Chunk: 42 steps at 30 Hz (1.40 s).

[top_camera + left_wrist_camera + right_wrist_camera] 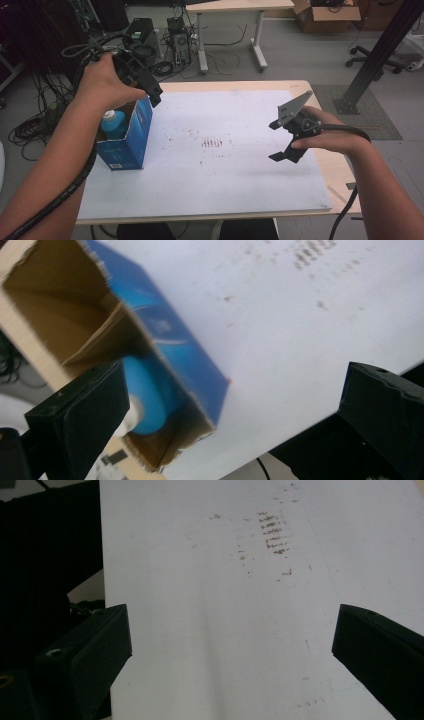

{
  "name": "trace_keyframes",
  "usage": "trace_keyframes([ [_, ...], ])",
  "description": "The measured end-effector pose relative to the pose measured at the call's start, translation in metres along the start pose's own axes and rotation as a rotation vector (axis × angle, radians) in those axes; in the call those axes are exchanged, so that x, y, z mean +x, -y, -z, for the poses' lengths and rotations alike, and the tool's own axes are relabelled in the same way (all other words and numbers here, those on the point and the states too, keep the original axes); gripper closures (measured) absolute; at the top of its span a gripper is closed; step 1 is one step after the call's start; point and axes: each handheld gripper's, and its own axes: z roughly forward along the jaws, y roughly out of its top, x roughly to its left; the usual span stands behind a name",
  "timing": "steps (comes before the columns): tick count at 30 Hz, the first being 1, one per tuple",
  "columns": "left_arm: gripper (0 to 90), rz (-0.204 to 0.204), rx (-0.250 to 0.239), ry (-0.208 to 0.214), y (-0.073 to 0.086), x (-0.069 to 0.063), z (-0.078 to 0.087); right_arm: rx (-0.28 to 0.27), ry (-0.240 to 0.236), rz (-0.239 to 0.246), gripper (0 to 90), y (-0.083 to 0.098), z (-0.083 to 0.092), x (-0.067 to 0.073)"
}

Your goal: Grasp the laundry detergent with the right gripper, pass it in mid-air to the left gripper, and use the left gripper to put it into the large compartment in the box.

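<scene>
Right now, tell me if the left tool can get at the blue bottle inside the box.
Probably yes. The left tool hangs open just above the blue box, whose top is open, and the blue bottle stands uncovered inside. Only the box walls and a cardboard flap crowd the approach.

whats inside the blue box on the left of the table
A blue bottle with a white neck stands in the open-topped blue box. The cardboard walls cover the bottle's lower part and the box's bottom, so anything else in there cannot be seen.
</scene>
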Motion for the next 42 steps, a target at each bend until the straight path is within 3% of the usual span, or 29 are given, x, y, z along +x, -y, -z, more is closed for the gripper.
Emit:
trace_keyframes([
  [2,0.2,-0.037,0.010,0.002,-0.002,-0.006,0.001,0.029,-0.002,0.019,2.5,-0.005,0.004,-0.001],
  [4,0.2,-0.063,-0.011,0.000,-0.003,-0.012,0.004,0.051,-0.001,0.030,2.6,-0.009,0.008,-0.002],
  [7,0.2,-0.108,-0.030,0.028,-0.003,-0.020,0.007,0.077,-0.008,0.061,2.6,-0.017,0.014,-0.001],
  [11,0.2,-0.188,-0.013,0.043,-0.003,-0.033,0.007,0.120,-0.016,0.096,2.6,-0.027,0.018,0.002],
  [16,0.2,-0.307,-0.010,0.048,0.000,-0.050,0.010,0.170,-0.034,0.116,2.8,-0.034,0.016,0.003],
  [20,0.2,-0.436,-0.001,0.050,0.002,-0.062,0.006,0.210,-0.043,0.110,3.0,-0.035,0.014,0.000],
  [29,0.2,-0.545,0.063,0.078,0.008,-0.077,-0.025,0.269,-0.052,0.090,3.3,-0.034,0.005,-0.005],
  [34,0.2,-0.608,0.076,0.080,0.011,-0.083,-0.041,0.288,-0.067,0.092,3.4,-0.035,0.000,-0.005],
  [42,0.2,-0.671,0.099,0.116,0.009,-0.081,-0.063,0.305,-0.075,0.084,3.3,-0.034,-0.007,-0.012],
])
